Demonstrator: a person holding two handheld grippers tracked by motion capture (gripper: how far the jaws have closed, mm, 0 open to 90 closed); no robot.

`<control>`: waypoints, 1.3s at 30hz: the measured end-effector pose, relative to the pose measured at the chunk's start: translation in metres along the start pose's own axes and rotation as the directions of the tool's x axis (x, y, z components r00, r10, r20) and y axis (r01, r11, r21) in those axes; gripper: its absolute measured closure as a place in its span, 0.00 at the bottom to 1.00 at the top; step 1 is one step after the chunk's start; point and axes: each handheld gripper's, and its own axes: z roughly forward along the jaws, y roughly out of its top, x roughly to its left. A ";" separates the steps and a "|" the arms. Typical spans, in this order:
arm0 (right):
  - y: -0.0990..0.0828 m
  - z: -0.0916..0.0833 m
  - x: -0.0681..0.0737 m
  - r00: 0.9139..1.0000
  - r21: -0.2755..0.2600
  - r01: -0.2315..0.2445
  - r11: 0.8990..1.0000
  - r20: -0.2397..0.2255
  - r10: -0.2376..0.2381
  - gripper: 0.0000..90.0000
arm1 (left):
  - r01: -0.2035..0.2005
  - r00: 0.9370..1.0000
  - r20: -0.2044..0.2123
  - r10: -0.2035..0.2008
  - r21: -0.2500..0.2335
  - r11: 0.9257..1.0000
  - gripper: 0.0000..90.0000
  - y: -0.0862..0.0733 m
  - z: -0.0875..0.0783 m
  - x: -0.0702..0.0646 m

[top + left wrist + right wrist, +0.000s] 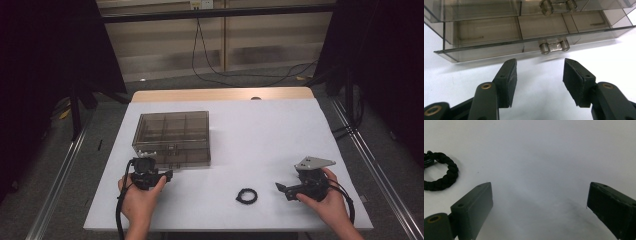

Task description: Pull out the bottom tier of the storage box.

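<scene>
White-covered table (260, 135), wooden far edge; grey floor, dark curtains at both sides. Smoky compartment box (172, 137) at table's left. Left gripper (539, 75) just before box latch (554, 46), fingers apart, empty. Right gripper (540, 202) fingers wide apart; black cord bracelet (246, 195) right of box.
</scene>
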 end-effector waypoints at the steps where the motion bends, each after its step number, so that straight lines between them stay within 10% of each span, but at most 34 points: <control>1: 0.001 0.000 0.001 1.000 0.001 -0.003 1.000 -0.003 0.003 0.07 | 0.003 1.000 0.000 -0.003 -0.006 1.000 0.50 -0.001 0.000 0.001; 39: 0.049 0.023 0.039 0.998 0.003 0.004 1.000 -0.062 -0.004 0.07 | -0.034 0.999 0.036 0.035 -0.037 0.999 0.43 -0.012 -0.018 0.040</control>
